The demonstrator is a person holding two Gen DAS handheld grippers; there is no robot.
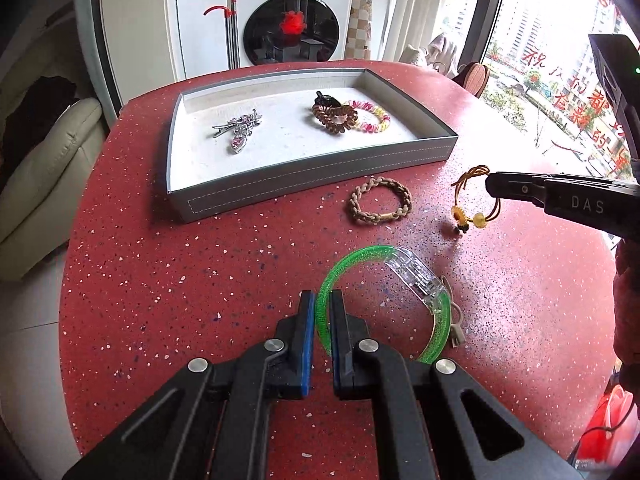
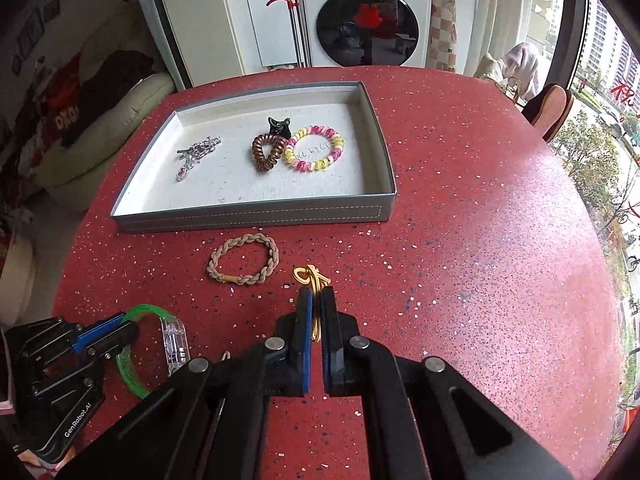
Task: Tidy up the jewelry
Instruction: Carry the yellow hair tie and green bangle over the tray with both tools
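My left gripper (image 1: 323, 300) is shut on a green bangle (image 1: 360, 256) with a clear clasp, low over the red table; it also shows in the right wrist view (image 2: 132, 364). My right gripper (image 2: 317, 294) is shut on a yellow cord bracelet (image 2: 310, 276), whose beads hang just above the table (image 1: 476, 218). A braided beige bracelet (image 1: 380, 206) lies on the table before the grey tray (image 1: 312, 172). The tray holds a silver hair clip (image 1: 238, 130), a brown spiral tie (image 1: 334, 118), a pink-yellow spiral tie (image 1: 370, 116) and a black claw clip (image 1: 326, 100).
The round red table (image 2: 460, 240) drops off at left, right and far edges. A small beige clip (image 1: 456, 320) lies by the bangle. A sofa (image 1: 44, 176) stands left, a washing machine (image 1: 292, 12) behind, a window at right.
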